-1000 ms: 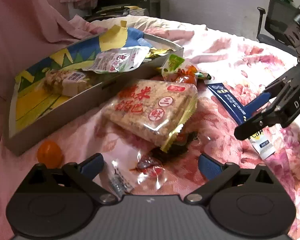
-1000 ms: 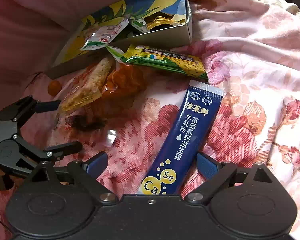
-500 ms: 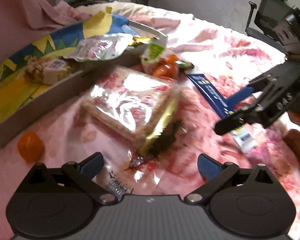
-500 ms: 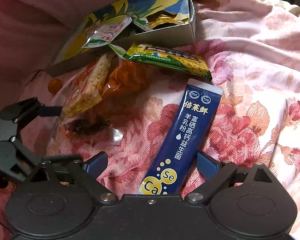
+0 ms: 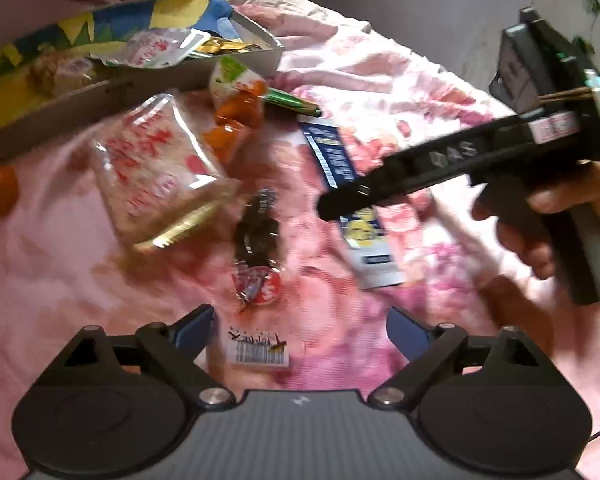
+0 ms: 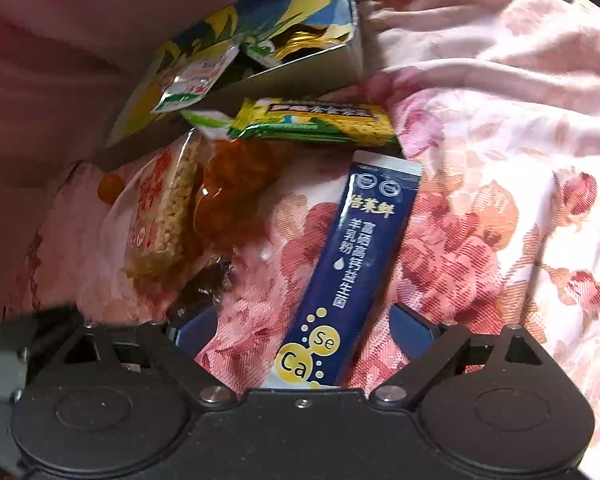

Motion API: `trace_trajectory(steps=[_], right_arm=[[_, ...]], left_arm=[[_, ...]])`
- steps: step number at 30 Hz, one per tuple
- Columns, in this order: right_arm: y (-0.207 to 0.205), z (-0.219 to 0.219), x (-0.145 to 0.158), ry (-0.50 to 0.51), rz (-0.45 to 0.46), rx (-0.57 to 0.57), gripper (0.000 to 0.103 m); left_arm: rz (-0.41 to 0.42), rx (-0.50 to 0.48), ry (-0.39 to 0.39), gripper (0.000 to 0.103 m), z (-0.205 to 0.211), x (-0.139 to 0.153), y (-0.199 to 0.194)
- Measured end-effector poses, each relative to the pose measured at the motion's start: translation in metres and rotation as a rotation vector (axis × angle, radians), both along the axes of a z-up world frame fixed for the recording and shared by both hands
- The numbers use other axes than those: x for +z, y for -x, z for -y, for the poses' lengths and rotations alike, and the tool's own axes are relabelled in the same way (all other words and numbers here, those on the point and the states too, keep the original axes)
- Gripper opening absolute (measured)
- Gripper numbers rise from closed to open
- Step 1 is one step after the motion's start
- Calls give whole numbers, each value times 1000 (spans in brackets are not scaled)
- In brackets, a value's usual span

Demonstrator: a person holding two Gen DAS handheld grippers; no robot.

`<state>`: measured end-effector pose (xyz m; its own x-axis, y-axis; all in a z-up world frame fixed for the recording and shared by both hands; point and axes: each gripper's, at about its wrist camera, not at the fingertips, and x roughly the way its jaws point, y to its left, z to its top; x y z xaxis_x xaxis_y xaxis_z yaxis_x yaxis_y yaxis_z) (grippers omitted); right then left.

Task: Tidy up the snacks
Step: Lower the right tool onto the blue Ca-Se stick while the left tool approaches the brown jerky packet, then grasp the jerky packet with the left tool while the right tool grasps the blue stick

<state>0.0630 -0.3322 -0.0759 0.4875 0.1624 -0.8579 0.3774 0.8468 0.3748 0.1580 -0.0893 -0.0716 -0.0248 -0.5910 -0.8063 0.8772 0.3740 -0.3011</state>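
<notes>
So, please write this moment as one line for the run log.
left gripper: open, above small wrapped snack | right gripper: open, straddling blue sachet | box: partly filled

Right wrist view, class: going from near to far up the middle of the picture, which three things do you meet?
Blue sachet → yellow-green snack bar → cardboard box.

1. Left wrist view: heavy motion blur; the clear rice-cracker packet with red print (image 5: 156,168) and the pink floral bedspread (image 5: 380,80) smear.
2. Right wrist view: sharper; white print on the dark blue stick sachet (image 6: 364,248) is readable.
3. Bright warm light overexposes the bedspread (image 6: 520,100) at right; left side is dim.
4. Glare on the clear wrappers.
5. Fisheye bending, dark vignetted corners.
</notes>
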Motion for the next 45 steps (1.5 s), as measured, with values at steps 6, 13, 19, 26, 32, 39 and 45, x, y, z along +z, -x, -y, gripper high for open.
trace_trajectory(steps=[6,13,19,26,32,39,45], right_arm=[[1,6,1,13,-3,-26,88],[-1,8,-1,51,-5,-29,84],[-9,0,-2,112,-4,-1,81],[-16,-13,-2,208,6,78,73],[-16,-12,-3,222,14,104,64],[-11,-9,0,195,17,111,53],[-8,-11,3,201,3,108,55]], left_arm=[[155,119,-96,94,7,1,11],[187,195,-70,91,12,-1,5],[218,193,-87,79,27,-7,5],[205,294,-135,62,30,-6,1],[175,376,-156,58,25,-3,8],[86,501,-177,58,13,0,21],[4,647,-149,58,-5,0,33]])
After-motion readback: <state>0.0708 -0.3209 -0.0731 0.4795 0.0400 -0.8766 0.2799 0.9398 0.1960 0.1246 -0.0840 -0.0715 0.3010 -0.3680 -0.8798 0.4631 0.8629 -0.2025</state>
